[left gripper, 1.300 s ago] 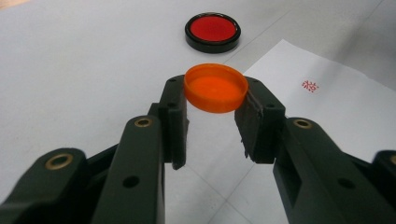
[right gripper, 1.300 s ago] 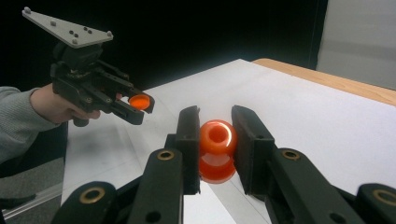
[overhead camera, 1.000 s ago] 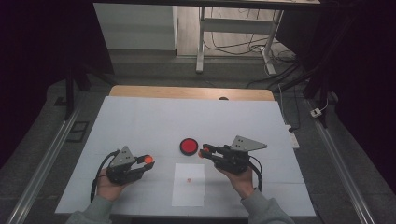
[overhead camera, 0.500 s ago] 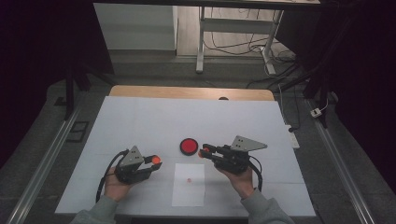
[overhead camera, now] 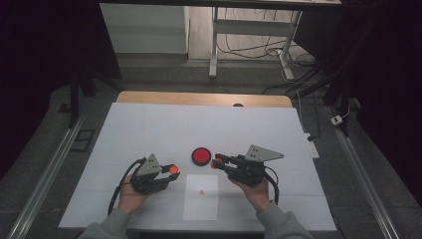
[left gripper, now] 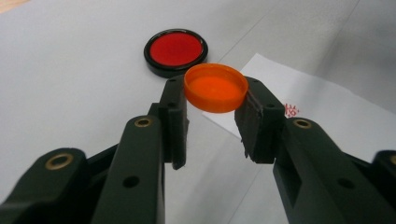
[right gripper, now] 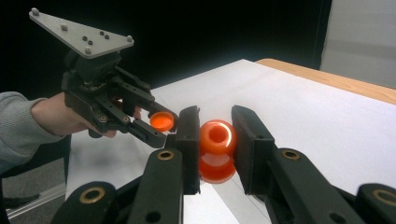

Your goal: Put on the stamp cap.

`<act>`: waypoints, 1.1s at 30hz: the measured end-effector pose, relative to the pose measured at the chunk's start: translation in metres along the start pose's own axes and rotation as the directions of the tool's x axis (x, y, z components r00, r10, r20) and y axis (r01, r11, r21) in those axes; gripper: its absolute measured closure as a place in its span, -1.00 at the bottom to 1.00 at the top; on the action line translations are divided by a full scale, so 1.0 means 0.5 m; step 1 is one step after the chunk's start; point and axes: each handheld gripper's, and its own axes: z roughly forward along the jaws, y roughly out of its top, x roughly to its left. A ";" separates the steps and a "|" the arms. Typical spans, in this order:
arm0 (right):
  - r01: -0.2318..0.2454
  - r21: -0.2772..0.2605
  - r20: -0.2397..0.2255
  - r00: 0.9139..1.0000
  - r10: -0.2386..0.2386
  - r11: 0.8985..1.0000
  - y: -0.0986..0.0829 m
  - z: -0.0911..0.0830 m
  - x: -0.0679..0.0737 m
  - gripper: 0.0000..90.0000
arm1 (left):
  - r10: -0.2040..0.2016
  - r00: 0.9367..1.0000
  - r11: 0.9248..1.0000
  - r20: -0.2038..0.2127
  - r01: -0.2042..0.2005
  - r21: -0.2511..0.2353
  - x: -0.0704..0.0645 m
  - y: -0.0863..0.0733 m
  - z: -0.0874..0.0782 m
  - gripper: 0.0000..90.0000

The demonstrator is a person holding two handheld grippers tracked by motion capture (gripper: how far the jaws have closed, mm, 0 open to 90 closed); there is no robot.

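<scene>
- Holding an orange cap [left gripper: 215,87] by its rim, the left gripper [overhead camera: 169,170] hovers just left of the white paper sheet [overhead camera: 201,205], jaws closed narrowly on it.
- The right gripper [overhead camera: 217,162], above the sheet's upper right corner, clamps an orange spool-shaped piece [right gripper: 217,148].
- The shallow edge grip could let the cap slip; misaligned joining could knock either piece loose toward the red disc [overhead camera: 201,156] beyond the sheet.

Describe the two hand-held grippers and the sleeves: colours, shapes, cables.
Both the left hand-held gripper and the right hand-held gripper are black, with brass-coloured pivot bushings and flat rectangular jaw pads. Each carries a grey three-cornered plate on top and trails a black cable. The person wears grey sleeves.
</scene>
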 end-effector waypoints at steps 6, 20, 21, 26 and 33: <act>-0.001 0.002 -0.002 1.000 0.001 1.000 0.000 0.000 0.000 0.61 | 0.018 1.000 1.000 0.017 -0.018 -0.004 -0.008 0.019 0.018 0.43; -0.005 0.000 -0.003 1.000 0.005 1.000 0.001 0.001 0.001 0.61 | 0.048 0.997 0.999 0.054 -0.049 0.002 -0.032 0.055 0.061 0.43; -0.004 -0.001 -0.003 1.000 0.004 1.000 0.002 0.000 0.001 0.61 | 0.050 0.997 0.999 0.057 -0.051 0.001 -0.034 0.058 0.063 0.43; -0.006 -0.004 -0.005 1.000 0.006 1.000 0.002 0.001 0.003 0.61 | 0.060 0.996 0.998 0.069 -0.060 -0.005 -0.043 0.069 0.075 0.43; -0.005 -0.006 -0.011 1.000 0.005 1.000 0.003 0.003 0.004 0.61 | 0.068 0.994 0.998 0.086 -0.068 -0.006 -0.051 0.081 0.090 0.43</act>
